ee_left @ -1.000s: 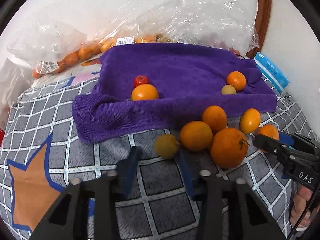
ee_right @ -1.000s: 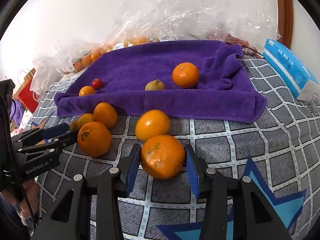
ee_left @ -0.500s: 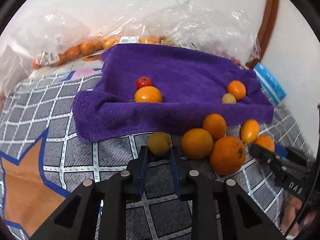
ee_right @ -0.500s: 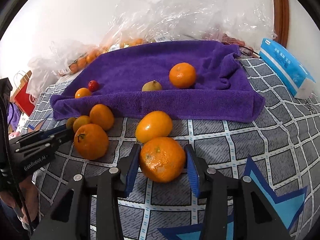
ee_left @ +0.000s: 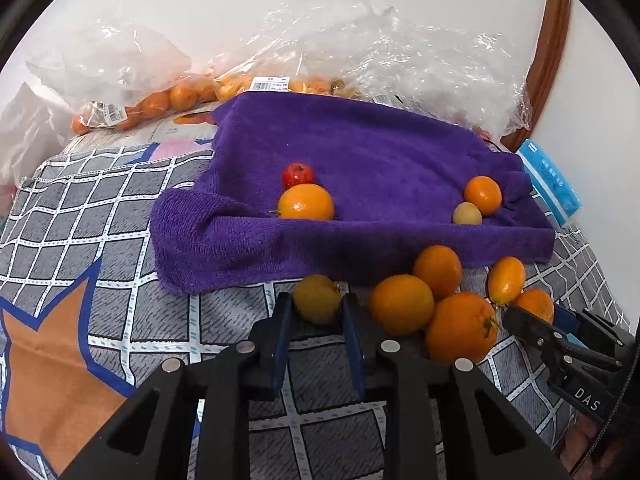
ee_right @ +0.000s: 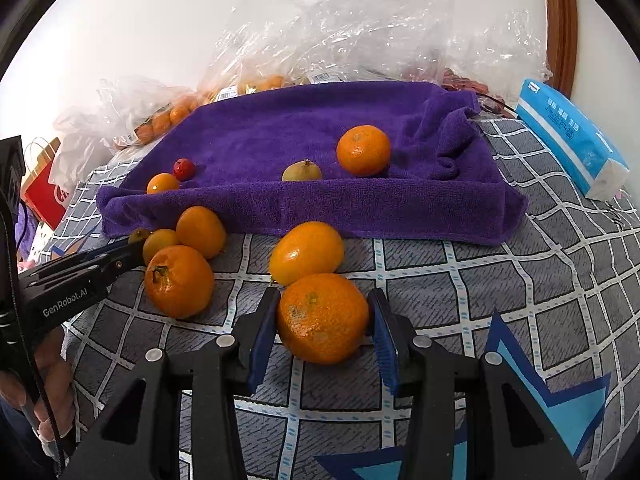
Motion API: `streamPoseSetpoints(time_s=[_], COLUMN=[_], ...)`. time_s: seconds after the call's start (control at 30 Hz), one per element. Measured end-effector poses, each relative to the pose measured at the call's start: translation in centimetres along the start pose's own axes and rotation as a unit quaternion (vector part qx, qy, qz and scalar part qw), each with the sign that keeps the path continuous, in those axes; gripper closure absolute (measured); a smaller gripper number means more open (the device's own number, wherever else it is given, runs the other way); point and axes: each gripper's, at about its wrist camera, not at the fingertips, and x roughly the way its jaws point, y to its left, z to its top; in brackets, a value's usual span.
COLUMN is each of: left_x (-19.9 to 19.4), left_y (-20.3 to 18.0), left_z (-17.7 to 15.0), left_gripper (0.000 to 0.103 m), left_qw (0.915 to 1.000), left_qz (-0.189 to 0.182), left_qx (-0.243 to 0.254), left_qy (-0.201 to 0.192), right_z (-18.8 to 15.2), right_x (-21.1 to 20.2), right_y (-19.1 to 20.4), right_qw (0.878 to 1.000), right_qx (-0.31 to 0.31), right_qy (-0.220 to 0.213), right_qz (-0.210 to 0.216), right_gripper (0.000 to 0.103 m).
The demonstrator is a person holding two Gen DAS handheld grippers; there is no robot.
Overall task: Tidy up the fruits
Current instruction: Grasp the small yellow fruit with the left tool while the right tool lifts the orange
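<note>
Left fingers (ee_left: 281, 320) now clasp yellowish fruit (ee_left: 317, 298).

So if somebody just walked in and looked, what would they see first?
Probably the big purple towel spread over the grey checked blanket, with a few fruits lying on it. Just in front of it sits a bunch of orange fruits on the blanket. The right gripper has its blue pads around a big round orange, and the left gripper is around a small yellowish fruit.
</note>
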Motion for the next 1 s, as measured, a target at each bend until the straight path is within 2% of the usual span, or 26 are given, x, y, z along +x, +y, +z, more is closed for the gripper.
streamPoseSetpoints(time_s=[0.2,0.77,1.0], left_x=[0.08,0.24,0.01], left_y=[0.27,0.0,0.28], left_z=[0.01,0.08,-0.03], left_gripper=[0.079,0.078,0.079], left_qw=[0.9999,1.0,0.9999], left_qz=[-0.009,-0.002,-0.004], left_qx=[-0.012,-0.006,-0.014], left_qy=[0.002,0.006,-0.004], right_z=[-0.04,0.11,-0.02], right_x=[-0.16,0.14,-0.04], right_y=[0.61,0.41,0.7], right_qw=[0.999,0.999,0.999], right_qx=[-0.013,-0.01,-0.024], right_qy=[-0.001,0.007,0.0], right_qz=[-0.031,-0.029,-0.047], right_gripper=[0.061,0.06,0.061])
